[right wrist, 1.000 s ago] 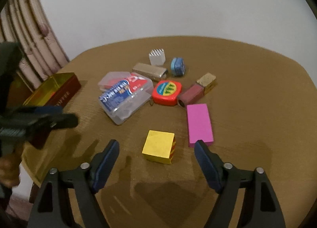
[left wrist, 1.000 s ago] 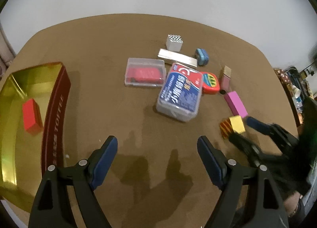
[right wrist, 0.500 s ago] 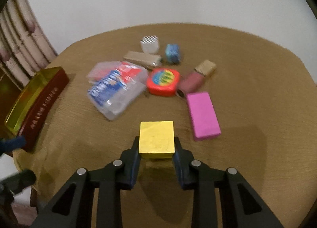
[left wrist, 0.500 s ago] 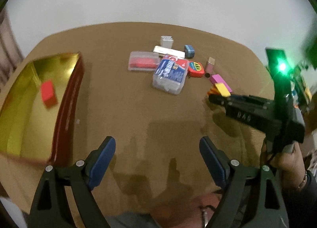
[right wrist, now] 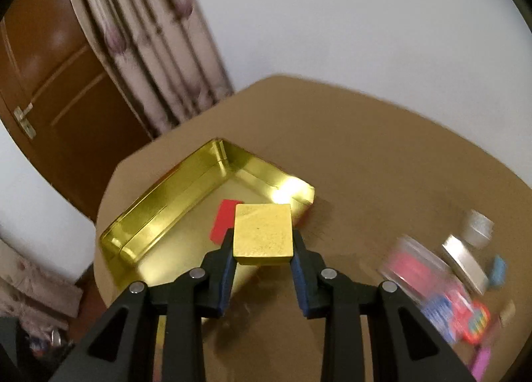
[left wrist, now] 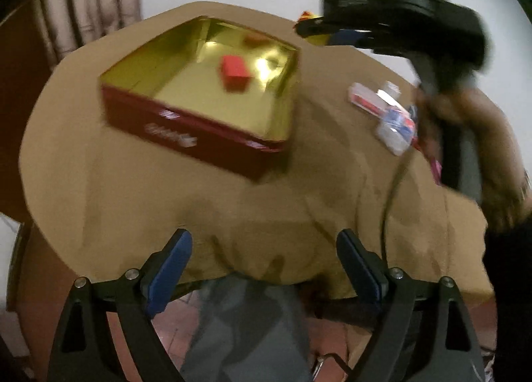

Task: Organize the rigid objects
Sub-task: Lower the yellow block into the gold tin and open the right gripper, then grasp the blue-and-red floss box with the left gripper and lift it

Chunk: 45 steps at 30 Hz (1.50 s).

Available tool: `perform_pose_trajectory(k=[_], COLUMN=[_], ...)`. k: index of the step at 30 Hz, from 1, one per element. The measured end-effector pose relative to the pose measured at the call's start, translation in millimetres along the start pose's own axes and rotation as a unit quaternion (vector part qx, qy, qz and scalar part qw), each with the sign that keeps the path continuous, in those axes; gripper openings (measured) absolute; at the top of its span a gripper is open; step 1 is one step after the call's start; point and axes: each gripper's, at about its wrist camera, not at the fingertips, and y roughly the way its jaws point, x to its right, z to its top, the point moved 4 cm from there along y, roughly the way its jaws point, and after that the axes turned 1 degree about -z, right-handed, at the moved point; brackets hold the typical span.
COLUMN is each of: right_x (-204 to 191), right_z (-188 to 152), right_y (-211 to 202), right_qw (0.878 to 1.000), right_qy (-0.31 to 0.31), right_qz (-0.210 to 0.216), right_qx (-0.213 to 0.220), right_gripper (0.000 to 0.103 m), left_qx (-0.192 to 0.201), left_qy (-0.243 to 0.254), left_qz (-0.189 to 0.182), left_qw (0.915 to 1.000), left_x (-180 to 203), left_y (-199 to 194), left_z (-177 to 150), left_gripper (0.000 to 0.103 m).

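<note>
My right gripper (right wrist: 263,249) is shut on a yellow block (right wrist: 263,234) and holds it in the air above the near right edge of a gold tin with red sides (right wrist: 159,215). A red block (right wrist: 224,220) lies inside the tin. In the left wrist view the tin (left wrist: 186,132) sits at centre left with the red block (left wrist: 234,73) in it, and the right gripper (left wrist: 319,28) holds the yellow block (left wrist: 316,38) beyond the tin's far corner. My left gripper (left wrist: 262,270) is open and empty, back over the table's near edge.
The remaining objects lie blurred at the right of the brown table: a clear plastic box (right wrist: 419,272), a silver bar (right wrist: 464,264), a blue piece (right wrist: 498,270), a red tape measure (right wrist: 475,318), a pink block (right wrist: 480,362). A curtain (right wrist: 143,33) and door (right wrist: 50,82) stand behind.
My right gripper closed on the yellow block, lifted it and carried it left to the tin. My left gripper pulled back toward the table's near edge, still open.
</note>
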Motion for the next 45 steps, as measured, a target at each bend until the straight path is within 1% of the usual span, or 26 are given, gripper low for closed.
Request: perform_pose_trajectory(k=[2, 4, 6, 10, 12, 13, 15, 17, 18, 20, 22, 24, 25, 27, 28, 30, 31, 33, 35, 36, 37, 38, 40, 42, 43, 45], right_x=[-4.1, -6.3, -4.8, 0.0, 2.7, -2.7, -3.3, -6.2, -7.3, -8.9, -4.4, 7.2, 16.4, 38.7, 56.3, 86.9, 109.3, 148.9, 191.9, 208.1, 222.8, 233.4, 252.0, 267.4, 271.9, 281.4], right_z=[9.4, 14.6, 13.6, 10.0, 6.4, 9.8, 7.5, 9.1, 9.3, 8.1, 4.3, -9.6, -22.7, -52.4, -76.5, -112.0, -135.8, -171.9, -199.5, -212.8, -224.0, -232.5, -246.5, -256.4, -258.5, -265.5], right_y=[29.1, 47.8, 57.2, 70.9, 81.3, 91.9, 88.6, 87.4, 85.8, 69.2, 45.0, 9.8, -11.4, -46.3, -66.9, -91.4, -104.0, -118.1, -128.8, -132.0, -135.5, -137.0, -139.4, -141.7, -140.8, -149.2], right_qw=[1.000, 0.999, 0.998, 0.997, 0.997, 0.997, 0.996, 0.997, 0.997, 0.999, 1.000, 0.999, 0.997, 0.993, 0.989, 0.981, 0.975, 0.965, 0.955, 0.953, 0.951, 0.947, 0.940, 0.942, 0.943, 0.944], right_qy=[-0.010, -0.014, -0.021, -0.014, -0.004, -0.006, -0.012, -0.012, -0.015, -0.024, -0.012, 0.005, 0.012, 0.012, 0.008, 0.006, 0.010, 0.025, 0.049, 0.065, 0.080, 0.091, 0.112, 0.138, 0.151, 0.169], right_qz=[-0.009, -0.015, -0.027, -0.034, -0.023, -0.025, -0.049, -0.032, -0.033, -0.036, -0.025, -0.019, -0.025, -0.057, -0.092, -0.150, -0.187, -0.238, -0.277, -0.283, -0.287, -0.297, -0.313, -0.294, -0.286, -0.268], right_qx=[-0.021, -0.037, -0.049, -0.063, -0.079, -0.078, -0.068, -0.065, -0.061, -0.032, 0.006, 0.046, 0.068, 0.098, 0.113, 0.120, 0.119, 0.106, 0.090, 0.084, 0.083, 0.081, 0.077, 0.083, 0.082, 0.091], right_gripper=[0.030, 0.030, 0.030, 0.030, 0.031, 0.031, 0.032, 0.032, 0.033, 0.033, 0.033, 0.034, 0.035, 0.044, 0.046, 0.047, 0.047, 0.049, 0.049, 0.049, 0.049, 0.049, 0.049, 0.049, 0.049, 0.049], left_qx=[-0.004, 0.000, -0.001, -0.006, -0.007, -0.005, 0.004, 0.012, 0.015, 0.028, 0.038, 0.034, 0.024, 0.016, 0.018, 0.019, 0.019, 0.022, 0.025, 0.028, 0.043, 0.048, 0.050, 0.055, 0.050, 0.026], left_qy=[-0.004, -0.016, -0.020, -0.015, -0.010, -0.004, 0.002, 0.004, 0.005, 0.005, 0.016, 0.038, 0.057, 0.073, 0.086, 0.111, 0.122, 0.145, 0.184, 0.194, 0.218, 0.231, 0.263, 0.285, 0.296, 0.297], left_qz=[0.007, 0.006, 0.001, -0.018, -0.010, -0.010, -0.009, -0.007, -0.011, -0.013, -0.008, -0.006, -0.008, -0.004, -0.006, -0.019, -0.028, -0.044, -0.061, -0.064, -0.060, -0.058, -0.064, -0.067, -0.067, -0.066], left_qw=[1.0000, 0.9999, 0.9998, 0.9997, 0.9999, 0.9999, 1.0000, 0.9999, 0.9998, 0.9995, 0.9991, 0.9987, 0.9981, 0.9972, 0.9961, 0.9934, 0.9920, 0.9882, 0.9807, 0.9785, 0.9732, 0.9702, 0.9613, 0.9546, 0.9514, 0.9521], left_x=[-13.5, -23.0, -27.6, -25.9, -23.0, -20.7, -17.9, -15.4, -13.8, -11.5, -4.8, 5.0, 13.3, 23.1, 31.3, 46.6, 55.1, 76.7, 107.2, 116.5, 134.8, 143.3, 171.2, 192.0, 203.2, 216.3], left_y=[0.1, 1.1, 3.2, 4.2, 5.3, 4.6, 1.9, -1.0, -2.2, -5.1, -7.3, -4.1, -1.0, 1.6, 1.3, 1.8, 2.2, 3.1, 9.6, 12.2, 16.6, 20.9, 32.4, 44.4, 54.5, 76.6], left_z=[-2.4, -1.7, -1.1, -3.1, -4.8, -5.1, -6.1, -6.7, -7.3, -8.2, -12.4, -14.4, -17.0, -20.0, -21.1, -20.3, -17.2, -8.9, 4.6, 9.1, 17.9, 24.5, 36.4, 47.1, 55.0, 71.4], left_gripper=[0.087, 0.087, 0.089, 0.091, 0.093, 0.093, 0.093, 0.094, 0.094, 0.095, 0.096, 0.096, 0.096, 0.096, 0.096, 0.096, 0.096, 0.096, 0.096, 0.096, 0.096, 0.096, 0.096, 0.096, 0.096, 0.096])
